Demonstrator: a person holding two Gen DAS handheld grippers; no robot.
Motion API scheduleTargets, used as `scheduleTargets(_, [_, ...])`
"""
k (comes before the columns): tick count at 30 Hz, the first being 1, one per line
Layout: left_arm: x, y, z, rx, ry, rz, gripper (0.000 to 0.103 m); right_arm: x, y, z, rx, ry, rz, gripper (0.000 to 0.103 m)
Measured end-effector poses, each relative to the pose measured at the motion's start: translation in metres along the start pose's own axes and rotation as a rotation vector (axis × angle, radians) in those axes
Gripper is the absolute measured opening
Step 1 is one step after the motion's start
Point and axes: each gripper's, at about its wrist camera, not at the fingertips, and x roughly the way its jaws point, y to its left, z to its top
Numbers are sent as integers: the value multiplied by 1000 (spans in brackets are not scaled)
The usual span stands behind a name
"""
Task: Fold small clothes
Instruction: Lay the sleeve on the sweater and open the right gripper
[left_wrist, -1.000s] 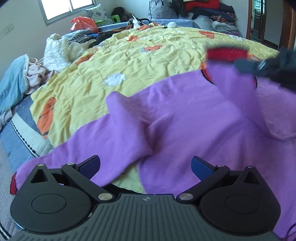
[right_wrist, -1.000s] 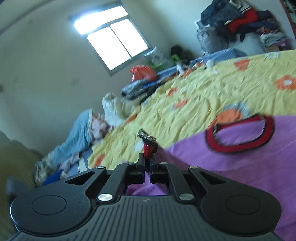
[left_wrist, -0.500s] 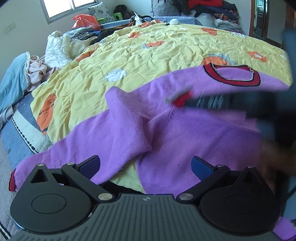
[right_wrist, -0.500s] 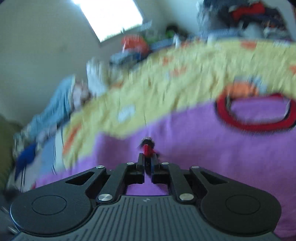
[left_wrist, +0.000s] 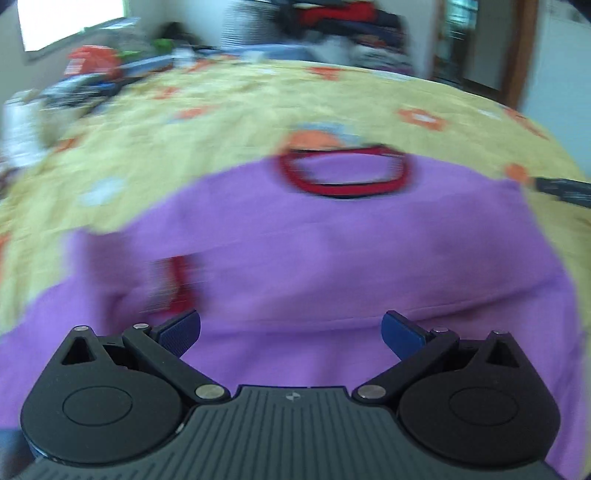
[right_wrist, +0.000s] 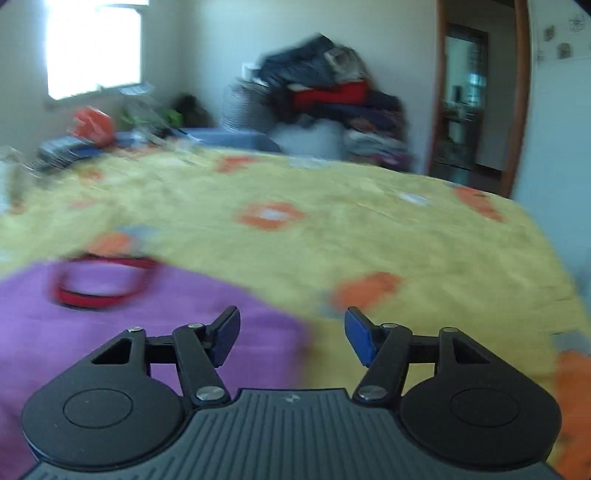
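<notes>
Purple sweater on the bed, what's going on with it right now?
A person with a gripper in each hand is folding the purple sweater on the yellow quilt. One sleeve with a red cuff lies folded across the body. The right gripper has just been opening and nothing is between its jaws; it hangs over the sweater's edge. The left gripper is open and empty above the sweater's lower part. The frames are blurred.
</notes>
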Motion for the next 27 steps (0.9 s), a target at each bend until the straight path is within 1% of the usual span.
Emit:
scheduleTargets(2, [13,-37,11,47,-3,-89,103,10,-6,-2,-33,5,29,62])
scheduleTargets(4, [30,-72,23,71,9,-146,103,17,-3,-1,-70,7,26,59])
scheduleTargets(5, [38,-89,29,75,11,-178,103,19,0,-1,-93,7,31,52])
scheduleTargets(6, [47,-103,36,70,5,-209,103,22,1,-1,-115,12,46,50])
scheduleTargets(7, [58,-115,42,51,6,-214,103,25,2,-1,-131,23,53,49])
scheduleTargets(8, [69,-125,47,23,22,-221,103,29,1,0,-139,36,75,46])
scheduleTargets(10, [95,-137,55,-41,68,-260,103,36,1,1,-145,46,135,39])
scheduleTargets(11, [103,-142,56,-68,62,-241,103,38,0,1,-156,48,163,39])
scheduleTargets(12, [103,-147,57,-63,24,-196,103,37,1,1,-175,47,174,39])
scheduleTargets(13, [107,-153,58,-38,36,-167,103,39,1,2,-194,48,180,34])
scheduleTargets(14, [106,-160,56,-2,34,-139,103,45,2,2,-214,60,161,18])
scheduleTargets(15, [106,-167,52,33,29,-113,103,52,3,4,-231,64,108,14])
scheduleTargets(16, [104,-174,47,79,15,-79,103,60,1,7,-238,60,52,7])
scheduleTargets(17, [101,-176,41,95,-17,-66,103,71,-5,10,-230,72,24,5])
scheduleTargets(18, [100,-174,38,86,-34,-67,103,78,-10,13,-212,75,27,5])
scheduleTargets(20, [100,-171,37,86,-42,-78,103,71,-18,19,-170,58,40,5])
scheduleTargets(21, [99,-168,38,87,-27,-89,103,59,-21,23,-128,33,66,5])
scheduleTargets(23, [92,-153,42,64,22,-133,103,32,-24,26,-24,32,167,5])
scheduleTargets(25, [76,-121,41,-10,22,-187,103,3,-10,15,-28,34,240,5])
scheduleTargets(26, [68,-101,39,-46,16,-186,103,-8,-2,8,-21,42,262,5])
scheduleTargets(27, [61,-82,37,-71,4,-169,103,-15,5,-2,-6,61,298,5])
